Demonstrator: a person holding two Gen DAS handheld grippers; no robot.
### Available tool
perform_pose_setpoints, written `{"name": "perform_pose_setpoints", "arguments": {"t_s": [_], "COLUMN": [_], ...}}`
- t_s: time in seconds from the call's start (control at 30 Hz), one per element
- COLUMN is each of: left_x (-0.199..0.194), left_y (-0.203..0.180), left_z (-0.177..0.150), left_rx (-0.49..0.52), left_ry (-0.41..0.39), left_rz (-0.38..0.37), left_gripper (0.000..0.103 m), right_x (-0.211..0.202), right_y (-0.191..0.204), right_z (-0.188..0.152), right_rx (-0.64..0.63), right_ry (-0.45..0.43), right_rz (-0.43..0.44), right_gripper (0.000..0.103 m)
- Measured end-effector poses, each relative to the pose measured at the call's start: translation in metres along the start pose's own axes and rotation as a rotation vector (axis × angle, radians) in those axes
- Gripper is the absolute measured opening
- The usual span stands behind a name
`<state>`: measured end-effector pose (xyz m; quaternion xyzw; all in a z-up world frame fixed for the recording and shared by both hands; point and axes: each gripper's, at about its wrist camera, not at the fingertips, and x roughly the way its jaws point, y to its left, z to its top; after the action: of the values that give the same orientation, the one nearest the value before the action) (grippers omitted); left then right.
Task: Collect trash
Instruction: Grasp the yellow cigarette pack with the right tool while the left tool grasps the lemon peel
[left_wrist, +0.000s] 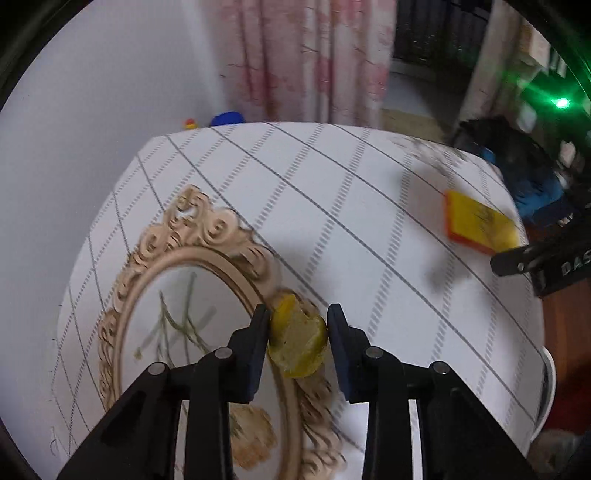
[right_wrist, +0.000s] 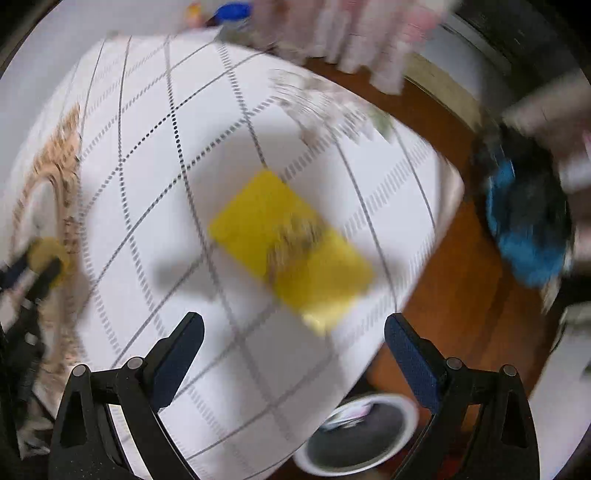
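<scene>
A crumpled yellow lump sits over the carved rim of an ornate beige oval tray, and my left gripper is shut on it, one finger against each side. The same lump shows blurred at the left edge of the right wrist view. A flat yellow packet with an orange edge lies on the checked tablecloth; the left wrist view has this packet near the table's right edge. My right gripper hangs open just short of the packet, holding nothing.
A round white bin with a dark inside stands on the wooden floor below the table's near right corner; its rim shows in the left view. A blue and black bundle lies on the floor. Pink curtains hang behind.
</scene>
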<state>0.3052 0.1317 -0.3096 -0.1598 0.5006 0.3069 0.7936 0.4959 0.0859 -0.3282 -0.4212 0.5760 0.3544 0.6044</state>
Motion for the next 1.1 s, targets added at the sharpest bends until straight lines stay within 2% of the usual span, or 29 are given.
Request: {"name": "perform_pose_setpoints", "arguments": {"t_s": [0.1, 0.2, 0.37, 0.43, 0.47, 0.53, 0.77, 0.87, 1.1], "left_x": [0.008, 0.011, 0.011, 0.01, 0.01, 0.009, -0.011, -0.025, -0.068], "left_y": [0.005, 0.003, 0.002, 0.002, 0.002, 0.003, -0.001, -0.002, -0.009], "left_z": [0.007, 0.008, 0.012, 0.013, 0.014, 0.015, 0.017, 0.017, 0.009], "left_rx": [-0.013, -0.012, 0.0, 0.0, 0.0, 0.001, 0.022, 0.027, 0.061], "left_ry": [0.007, 0.009, 0.005, 0.004, 0.002, -0.001, -0.03, -0.046, -0.092], "left_rz": [0.007, 0.008, 0.001, 0.0, 0.0, -0.002, -0.009, -0.019, -0.059], "left_gripper": [0.029, 0.029, 0.029, 0.029, 0.029, 0.029, 0.027, 0.027, 0.021], "right_x": [0.016, 0.03, 0.036, 0.035, 0.033, 0.027, 0.001, -0.014, -0.058], "right_y": [0.007, 0.011, 0.004, -0.003, -0.007, -0.008, -0.003, -0.004, -0.007], "right_z": [0.026, 0.037, 0.048, 0.05, 0.049, 0.046, 0.019, -0.001, -0.077], "right_rx": [-0.112, -0.2, -0.248, -0.23, -0.221, -0.211, -0.059, 0.037, 0.266], "right_ry": [0.072, 0.135, 0.182, 0.194, 0.19, 0.164, 0.049, 0.001, -0.202], "right_rz": [-0.038, -0.061, -0.003, 0.067, 0.081, 0.085, 0.068, 0.097, 0.181], "right_gripper": [0.099, 0.099, 0.097, 0.082, 0.08, 0.067, 0.065, 0.065, 0.064]}}
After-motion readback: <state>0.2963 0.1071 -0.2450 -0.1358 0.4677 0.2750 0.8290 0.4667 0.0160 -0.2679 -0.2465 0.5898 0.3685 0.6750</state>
